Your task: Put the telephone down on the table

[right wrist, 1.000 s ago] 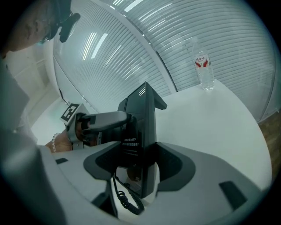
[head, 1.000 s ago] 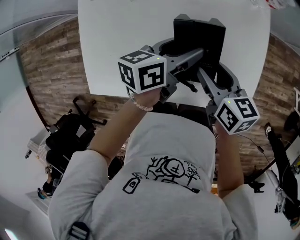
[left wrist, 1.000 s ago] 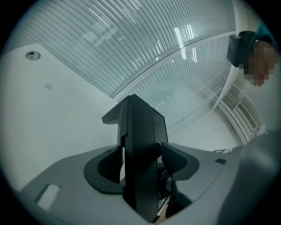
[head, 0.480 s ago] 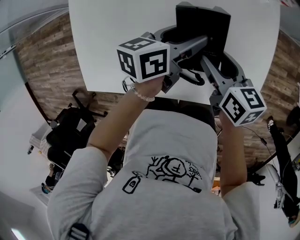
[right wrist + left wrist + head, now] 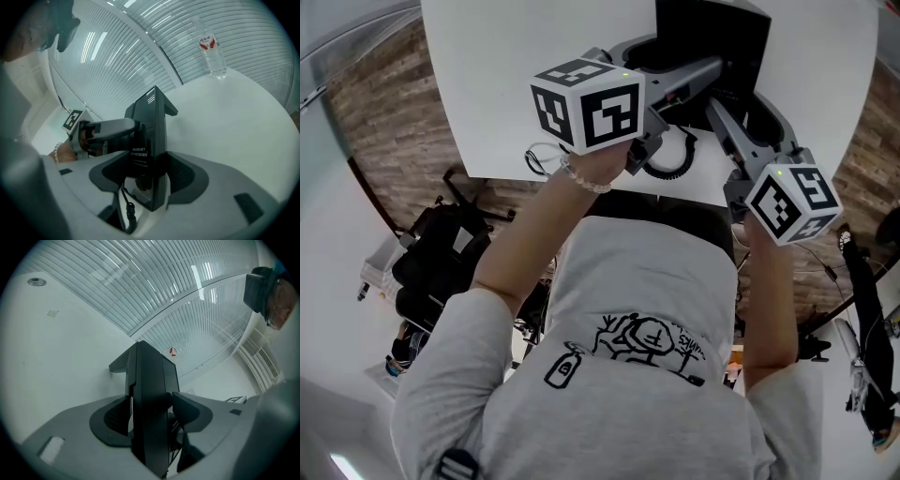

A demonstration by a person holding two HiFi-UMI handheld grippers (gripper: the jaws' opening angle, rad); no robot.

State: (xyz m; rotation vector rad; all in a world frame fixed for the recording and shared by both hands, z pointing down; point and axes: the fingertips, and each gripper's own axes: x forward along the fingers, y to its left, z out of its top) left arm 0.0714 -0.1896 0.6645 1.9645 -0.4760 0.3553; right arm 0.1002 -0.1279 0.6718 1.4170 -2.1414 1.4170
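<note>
two grippers have hold of one black telephone above the white table. in the head view the left gripper reaches in from the left and the right gripper from below right. each carries one cube with square markers, so two cubes in all. that view also shows one coiled cord looping down from the telephone over the table's near edge. one beaded bracelet sits on the left wrist, and one black office chair stands on the wood floor to the left.

neither gripper view shows the chair or the floor. the head view does not show how the jaws sit, but the gripper views do. in the left gripper view the jaws stand wide apart with the telephone upright between them, and both pads press on its narrow sides. in the right gripper view the jaws are likewise spread wide and clamped on the telephone, one pad on each side. a printed label shows on the telephone's face, too small to read, and the cord hangs down below it.

only the right gripper view shows one clear water bottle with a red label. it stands upright on the far part of the table, well apart from the telephone. that view also shows the left gripper coming in from the left to meet the telephone. no view shows whether the telephone's base touches the table.
</note>
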